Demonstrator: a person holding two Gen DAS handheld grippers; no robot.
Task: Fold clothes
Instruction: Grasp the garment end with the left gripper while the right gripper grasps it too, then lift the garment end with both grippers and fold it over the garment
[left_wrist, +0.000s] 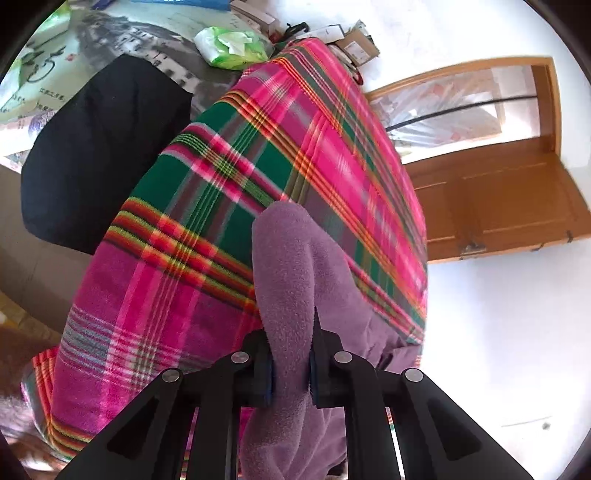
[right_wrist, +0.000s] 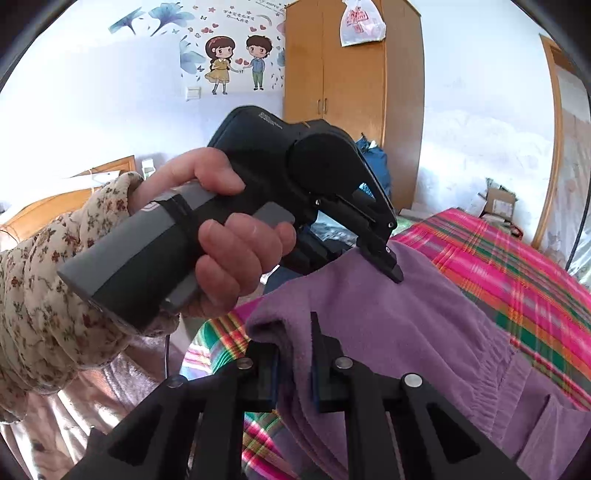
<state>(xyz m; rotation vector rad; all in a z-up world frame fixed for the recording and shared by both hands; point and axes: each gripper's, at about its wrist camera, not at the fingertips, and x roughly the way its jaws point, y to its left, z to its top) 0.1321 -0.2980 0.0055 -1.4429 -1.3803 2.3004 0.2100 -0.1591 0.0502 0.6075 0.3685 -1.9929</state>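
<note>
Purple fleece, soft and napped, makes up the garment (right_wrist: 406, 325), which lies bunched over a pink, green and orange plaid blanket (left_wrist: 258, 155). A raised fold of it sits clamped between the left gripper (left_wrist: 291, 369) pads, and the right gripper (right_wrist: 293, 373) pinches another thick edge nearby. The person's left hand (right_wrist: 229, 236) in a floral sleeve (right_wrist: 48, 302) holds the left tool. The garment's lower part runs out of view, so its type is unclear.

A wooden wardrobe (right_wrist: 352, 74) stands by the wall; a green pack (left_wrist: 232, 48), perhaps tissues, lies near the bed's far edge.
</note>
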